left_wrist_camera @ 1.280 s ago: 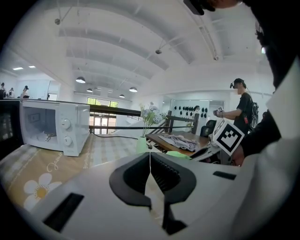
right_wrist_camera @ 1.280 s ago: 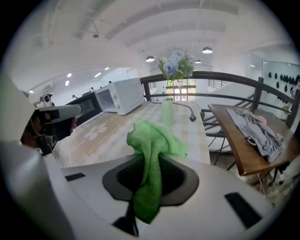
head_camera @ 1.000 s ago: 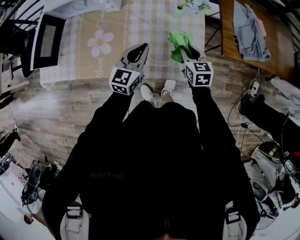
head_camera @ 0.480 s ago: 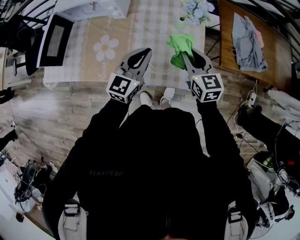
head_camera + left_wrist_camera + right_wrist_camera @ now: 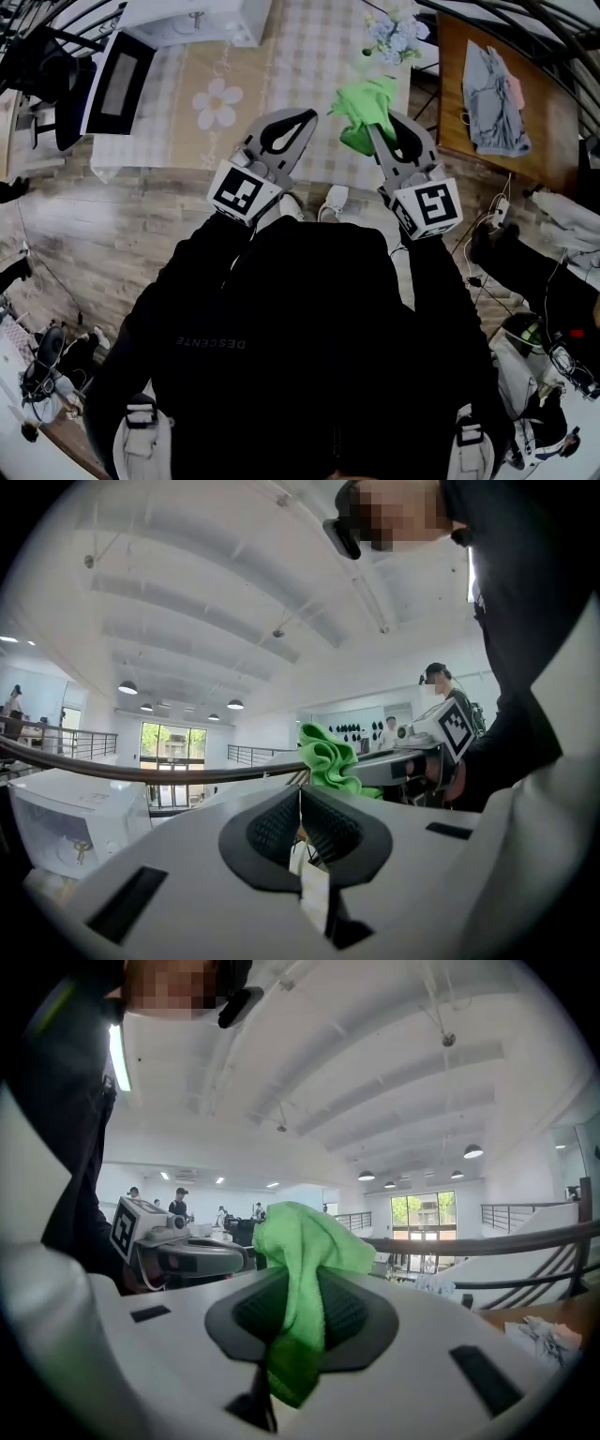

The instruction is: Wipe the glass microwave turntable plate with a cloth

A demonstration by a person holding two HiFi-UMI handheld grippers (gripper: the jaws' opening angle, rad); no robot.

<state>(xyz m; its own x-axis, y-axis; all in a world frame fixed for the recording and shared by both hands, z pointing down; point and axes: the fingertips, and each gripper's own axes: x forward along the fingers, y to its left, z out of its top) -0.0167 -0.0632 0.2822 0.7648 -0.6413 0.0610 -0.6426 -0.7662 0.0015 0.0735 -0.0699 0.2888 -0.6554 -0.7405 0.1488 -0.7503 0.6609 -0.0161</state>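
Hard to make out: the glass turntable plate cannot be placed in any view. A pale sliver low in the slot of the left gripper (image 5: 305, 117) (image 5: 300, 794) is too unclear to name.
Hidden: the person's black top (image 5: 309, 328) fills the near half of the head view and covers most of the white shoes (image 5: 336, 197) on the plank floor.
Cut off: a white box-shaped appliance (image 5: 192, 19) at the table's far edge and a pale blue flower bunch (image 5: 394, 30) run out of the top of the frame.
Right hand: the right gripper (image 5: 375, 129) (image 5: 300, 1279) is clamped on a crumpled green cloth (image 5: 367, 101) (image 5: 300, 1232), which bunches above the pads and hangs below them.
Left hand: the left gripper is raised to the left of the right one, apart from it. Its jaws are drawn together, with the pads meeting.
Table: a beige checked tablecloth (image 5: 319, 56) carries a daisy-print mat (image 5: 214, 97) left of the green cloth. A black box with a grey window (image 5: 112, 82) sits at the far left.
Change: compared with a second ago, the marker cubes (image 5: 246, 192) sit lower in the frame and wider apart. More of the table's far edge shows.
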